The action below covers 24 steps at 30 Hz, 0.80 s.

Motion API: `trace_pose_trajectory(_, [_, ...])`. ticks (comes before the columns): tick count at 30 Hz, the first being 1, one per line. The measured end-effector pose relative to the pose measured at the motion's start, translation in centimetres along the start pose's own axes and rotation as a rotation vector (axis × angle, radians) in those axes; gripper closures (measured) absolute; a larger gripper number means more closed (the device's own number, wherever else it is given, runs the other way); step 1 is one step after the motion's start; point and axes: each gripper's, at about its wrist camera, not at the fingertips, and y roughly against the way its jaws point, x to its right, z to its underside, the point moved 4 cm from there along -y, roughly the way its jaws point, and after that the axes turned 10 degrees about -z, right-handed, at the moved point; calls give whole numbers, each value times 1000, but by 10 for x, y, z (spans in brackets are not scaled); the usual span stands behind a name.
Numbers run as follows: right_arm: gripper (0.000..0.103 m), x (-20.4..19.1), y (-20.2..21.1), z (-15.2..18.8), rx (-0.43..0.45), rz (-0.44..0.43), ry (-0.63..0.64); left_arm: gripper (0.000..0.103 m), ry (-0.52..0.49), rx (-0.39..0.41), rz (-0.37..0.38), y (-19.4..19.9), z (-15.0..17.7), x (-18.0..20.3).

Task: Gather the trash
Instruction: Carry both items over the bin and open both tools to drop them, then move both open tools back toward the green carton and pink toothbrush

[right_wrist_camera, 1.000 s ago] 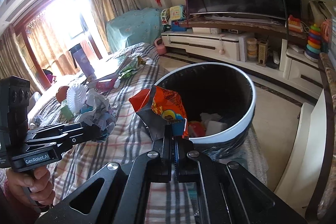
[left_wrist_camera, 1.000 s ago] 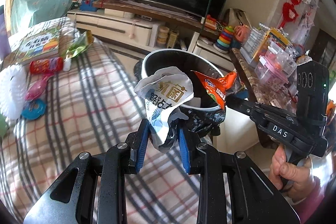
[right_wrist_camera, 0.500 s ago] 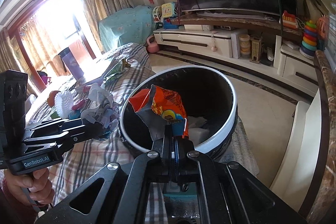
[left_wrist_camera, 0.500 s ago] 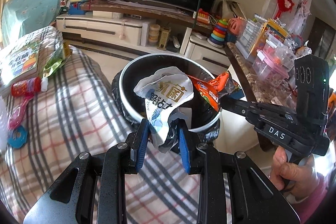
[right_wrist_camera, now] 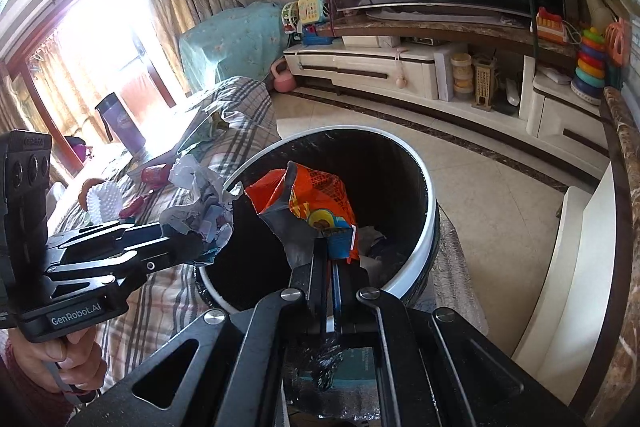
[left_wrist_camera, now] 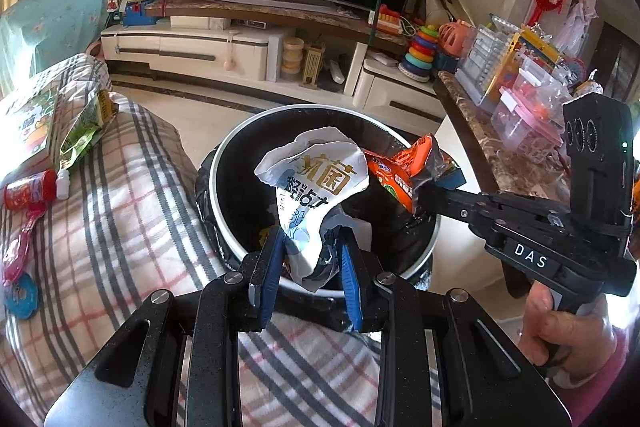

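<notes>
The crumpled white wrapper [left_wrist_camera: 316,187] in my left gripper [left_wrist_camera: 308,263] stands upright between the blue pads [left_wrist_camera: 270,267], its printed top flaring over the open mouth of the black-lined trash bin [left_wrist_camera: 224,163]. The clamped lower end sits just over the bin's near rim, so the wrapper lies forward of my left tool and I judge that letting go here, or a touch farther in, should drop it inside.

The orange snack bag [right_wrist_camera: 312,203] is pinched by its bottom corner in my right gripper [right_wrist_camera: 332,259], whose jaws are nearly together on it. It hangs well within the rim [right_wrist_camera: 428,227], over paper scraps already lying at the bottom. My right hand looks the better placed of the two; the bag's long axis rises up and away from the fingers, toward the bin's centre.

The bin stands against the plaid-covered sofa [left_wrist_camera: 100,227], where a small red bottle [left_wrist_camera: 30,189] and a green packet [left_wrist_camera: 86,131] lie well off to my left.
</notes>
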Motion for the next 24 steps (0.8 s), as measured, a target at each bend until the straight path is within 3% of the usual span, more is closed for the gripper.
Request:
trace_pose_trajectory(11, [98,9,-10,-5,-25,12,-9,75,7,-31,-5,-17,-4,0])
trace_pose_trajectory(14, [94,11,-11,-6,-26,16,-17,63,17,-32,-4,-17,-6,-1])
trace_pose_trajectory(16, [84,13,-11,-7,-25,12,-31,50,27,-21,-8,-14,-5,-2])
trace_pose_trajectory(18, [73,14,-9,-7,-16,8,-37,50,30,-14,-11,-11,-4,-5])
trace_pose_trajectory(21, [65,10,-3,-3,0,6,-36,50,44,-12,-13,-5,2,-11])
trace_pose_trajectory(24, [51,3,1,0,17,-10,-38,46,68,-6,-16,4,12,-19])
